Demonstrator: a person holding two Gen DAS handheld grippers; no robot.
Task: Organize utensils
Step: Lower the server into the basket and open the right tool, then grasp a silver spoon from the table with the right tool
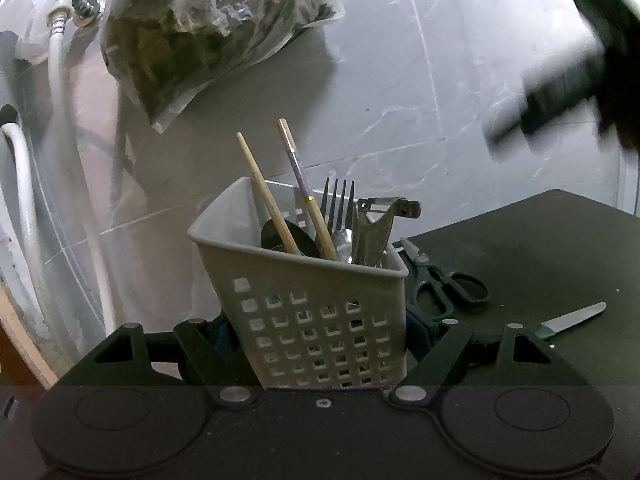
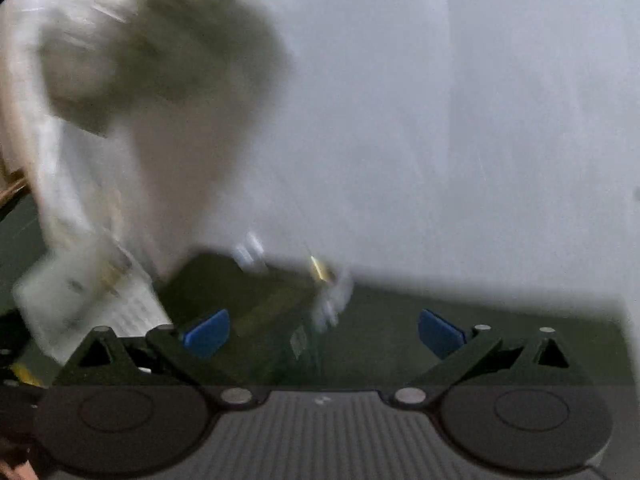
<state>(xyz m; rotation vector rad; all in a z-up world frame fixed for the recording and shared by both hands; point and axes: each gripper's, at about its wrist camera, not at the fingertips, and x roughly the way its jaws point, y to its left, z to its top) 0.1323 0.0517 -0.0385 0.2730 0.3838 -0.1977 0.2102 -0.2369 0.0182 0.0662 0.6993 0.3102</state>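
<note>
The left tongs [image 1: 320, 340] clench the slotted utensil caddy [image 1: 304, 288], which tilts beside the dark desk [image 1: 540, 240] corner; slipping would spill its fork and chopsticks. The scissors [image 1: 448, 284] and knife [image 1: 572, 318] lie near the desk edge, with open room above. The right tongs [image 2: 324, 332] are released, empty.

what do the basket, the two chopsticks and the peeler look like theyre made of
Basket: likely moulded plastic, matte pale grey, with a grid of square holes.
Chopsticks: one looks like plain pale wood or bamboo; the other has a tan lower part, a gold band and a greyish upper part, material unclear.
Peeler: apparently metal, dull grey sheen.
</note>
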